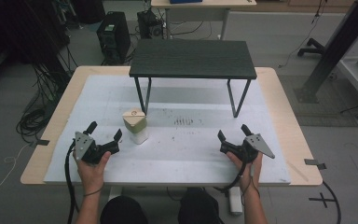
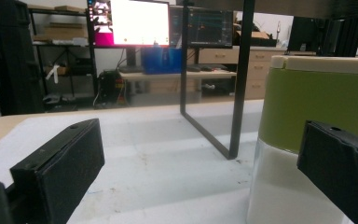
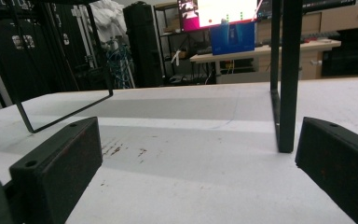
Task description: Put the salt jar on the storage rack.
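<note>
A small container (image 1: 135,125) with a green band, a cream lid and a white base stands upright on the white mat (image 1: 191,149), left of centre. My left gripper (image 1: 105,131) rests open on the mat just left of it, jaws spread, nothing between them. In the left gripper view the container (image 2: 307,140) rises close at the right, partly behind the right jaw. My right gripper (image 1: 233,132) lies open on the mat at the right, empty, and its own view looks toward a black leg (image 3: 286,79) of the shelf.
A low black shelf (image 1: 193,58) on thin metal legs stands at the back of the mat. The wooden table edge (image 1: 298,135) frames the mat. Computer towers (image 1: 114,35), cables and another desk lie on the floor beyond.
</note>
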`<state>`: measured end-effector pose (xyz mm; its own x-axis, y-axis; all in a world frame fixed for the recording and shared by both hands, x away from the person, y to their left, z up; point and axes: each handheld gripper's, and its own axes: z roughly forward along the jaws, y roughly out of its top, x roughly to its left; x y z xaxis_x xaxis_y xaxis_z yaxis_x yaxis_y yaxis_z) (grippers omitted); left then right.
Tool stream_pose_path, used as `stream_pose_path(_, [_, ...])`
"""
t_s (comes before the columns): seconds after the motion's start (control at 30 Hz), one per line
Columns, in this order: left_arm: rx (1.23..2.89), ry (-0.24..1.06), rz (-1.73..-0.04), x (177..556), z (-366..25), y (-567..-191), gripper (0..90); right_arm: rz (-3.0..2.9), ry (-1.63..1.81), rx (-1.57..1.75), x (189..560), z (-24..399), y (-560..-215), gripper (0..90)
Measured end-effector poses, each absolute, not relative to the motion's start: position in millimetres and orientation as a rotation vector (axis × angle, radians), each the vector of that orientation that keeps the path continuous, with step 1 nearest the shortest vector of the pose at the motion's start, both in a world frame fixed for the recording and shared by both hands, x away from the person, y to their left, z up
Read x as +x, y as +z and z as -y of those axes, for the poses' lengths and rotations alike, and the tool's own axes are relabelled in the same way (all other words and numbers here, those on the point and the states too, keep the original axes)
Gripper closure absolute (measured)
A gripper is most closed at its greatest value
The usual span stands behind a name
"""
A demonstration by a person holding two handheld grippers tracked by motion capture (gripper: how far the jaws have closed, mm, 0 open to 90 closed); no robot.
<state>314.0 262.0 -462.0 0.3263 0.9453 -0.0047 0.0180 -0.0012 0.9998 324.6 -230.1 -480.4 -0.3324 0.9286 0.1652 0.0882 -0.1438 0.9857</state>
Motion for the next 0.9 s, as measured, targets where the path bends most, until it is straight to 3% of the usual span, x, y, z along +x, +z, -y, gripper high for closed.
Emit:
stream_pose_path(0.37, [1.376, 0.92, -0.945, 313.9, -262.9, -461.9, 1.3, -1.433, 1.558, 1.19, 324.7, 230.2, -480.4, 0.3])
stream_pose_path(0.9, [1.474, 0.688, -0.715, 315.9, -271.7, -461.5, 4.6, -1.437, 1.555, 1.193, 325.2, 230.2, -480.2, 0.4])
